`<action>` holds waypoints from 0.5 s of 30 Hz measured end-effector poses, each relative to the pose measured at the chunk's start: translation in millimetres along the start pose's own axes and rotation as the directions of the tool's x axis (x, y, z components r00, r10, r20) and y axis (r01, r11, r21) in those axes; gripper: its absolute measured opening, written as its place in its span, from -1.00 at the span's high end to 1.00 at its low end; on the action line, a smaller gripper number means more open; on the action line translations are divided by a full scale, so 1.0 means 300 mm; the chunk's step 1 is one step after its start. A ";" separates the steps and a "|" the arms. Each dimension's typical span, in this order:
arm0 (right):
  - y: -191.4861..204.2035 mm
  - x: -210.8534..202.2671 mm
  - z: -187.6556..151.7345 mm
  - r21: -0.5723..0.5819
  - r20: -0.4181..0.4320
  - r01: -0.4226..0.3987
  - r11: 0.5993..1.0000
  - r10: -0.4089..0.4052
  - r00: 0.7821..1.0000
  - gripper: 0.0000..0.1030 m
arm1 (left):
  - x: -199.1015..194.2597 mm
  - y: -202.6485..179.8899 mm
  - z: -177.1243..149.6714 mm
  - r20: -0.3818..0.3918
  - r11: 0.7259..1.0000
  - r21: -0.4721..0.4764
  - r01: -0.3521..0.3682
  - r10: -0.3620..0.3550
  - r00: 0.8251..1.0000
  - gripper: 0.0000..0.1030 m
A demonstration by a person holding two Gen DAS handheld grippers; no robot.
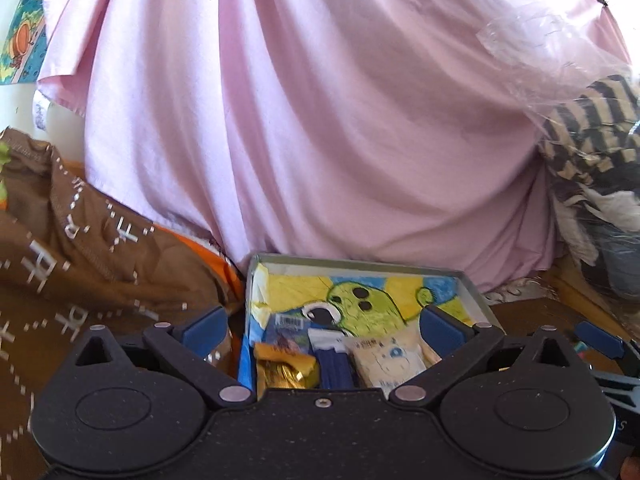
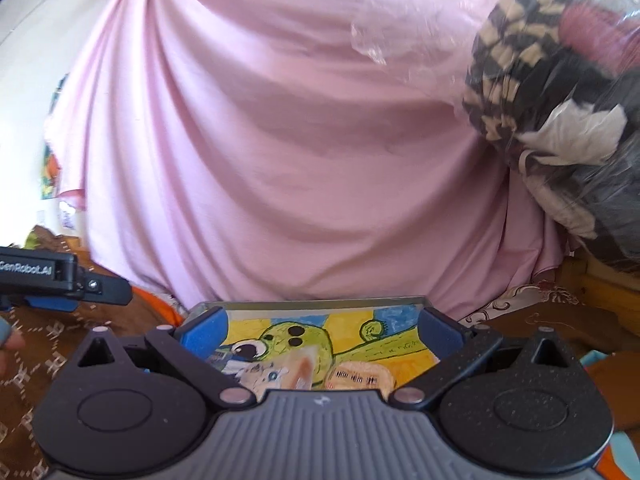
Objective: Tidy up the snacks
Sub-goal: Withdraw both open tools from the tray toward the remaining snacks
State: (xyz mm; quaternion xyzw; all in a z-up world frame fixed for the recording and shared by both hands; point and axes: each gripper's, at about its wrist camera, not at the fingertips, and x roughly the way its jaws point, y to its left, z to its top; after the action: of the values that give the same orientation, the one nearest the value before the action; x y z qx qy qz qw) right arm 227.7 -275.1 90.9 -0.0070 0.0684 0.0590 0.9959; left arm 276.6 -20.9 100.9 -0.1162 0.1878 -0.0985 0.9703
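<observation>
A: Left gripper [image 1: 322, 322] first. Jaws?
B: Spread wide, nothing between the blue pads [image 1: 204, 326]. It hovers over the near end of the box [image 1: 472, 288].
A: Box details?
B: Shallow tray, grey rim, floor lined with a crayon drawing of a green cactus [image 1: 360, 304] on yellow and blue. Sits on the brown patterned cloth [image 1: 80, 248], far edge close to the pink sheet [image 1: 304, 120].
A: Snacks?
B: All in the box, near end. Gold-wrapped candy [image 1: 286, 370] on the left, blue stick pack [image 1: 334, 364] in the middle, white packet [image 1: 386, 360] on the right, touching side by side. A small blue pack with a barcode [image 1: 288, 330] just behind the gold one.
A: Right gripper [image 2: 320, 330]?
B: Also wide open, holding nothing, over the same box [image 2: 308, 303]. In its view a pale packet with a barcode [image 2: 360, 378] lies near right, the white packet [image 2: 260, 372] near left, a blurry pale thing between, can't tell what.
A: Grippers see each other?
B: Left unit shows at the left edge of the right view, well left of the box. A blue finger at the right edge of the left view, probably the right gripper's.
A: Background?
B: Clear bag of checkered fabric [image 2: 560, 100] far right.
</observation>
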 end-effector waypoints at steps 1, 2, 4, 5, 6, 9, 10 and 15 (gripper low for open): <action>0.003 -0.023 -0.004 0.002 0.000 -0.004 1.000 0.004 1.000 -1.00 | -0.019 -0.001 -0.014 0.002 1.000 -0.005 0.002 -0.002 1.000 -0.98; 0.004 -0.044 -0.008 0.005 -0.004 -0.010 1.000 0.011 1.000 -1.00 | -0.040 -0.001 -0.028 0.004 1.000 -0.008 0.002 -0.002 1.000 -0.98; 0.009 -0.087 -0.018 0.008 -0.011 -0.021 1.000 0.021 1.000 -1.00 | -0.081 0.002 -0.060 0.008 1.000 -0.017 0.004 -0.004 1.000 -0.98; 0.013 -0.108 -0.024 0.006 -0.016 -0.026 1.000 0.026 1.000 -1.00 | -0.104 0.006 -0.076 0.010 1.000 -0.021 0.004 -0.004 1.000 -0.98; 0.016 -0.122 -0.030 0.005 -0.019 -0.029 1.000 0.029 0.999 -1.00 | -0.125 0.009 -0.093 0.011 1.000 -0.024 0.004 -0.004 1.000 -0.98; 0.023 -0.181 -0.055 0.009 -0.029 -0.035 0.999 0.035 0.999 -1.00 | -0.184 0.025 -0.144 0.020 0.999 -0.040 0.000 0.001 1.000 -0.98; 0.026 -0.198 -0.064 0.012 -0.036 -0.038 0.999 0.038 0.999 -1.00 | -0.201 0.033 -0.162 0.019 0.999 -0.048 -0.005 0.006 1.000 -0.98; 0.042 -0.263 -0.126 0.002 -0.084 -0.055 0.998 0.055 0.995 -1.00 | -0.276 0.067 -0.261 -0.009 0.998 -0.052 -0.038 0.038 0.999 -0.98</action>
State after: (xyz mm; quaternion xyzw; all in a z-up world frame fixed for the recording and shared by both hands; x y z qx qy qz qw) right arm 143.4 -272.6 64.1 -0.0076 0.1104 0.0863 0.9901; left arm 173.7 2.9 53.2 -0.1373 0.1965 -0.0757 0.9679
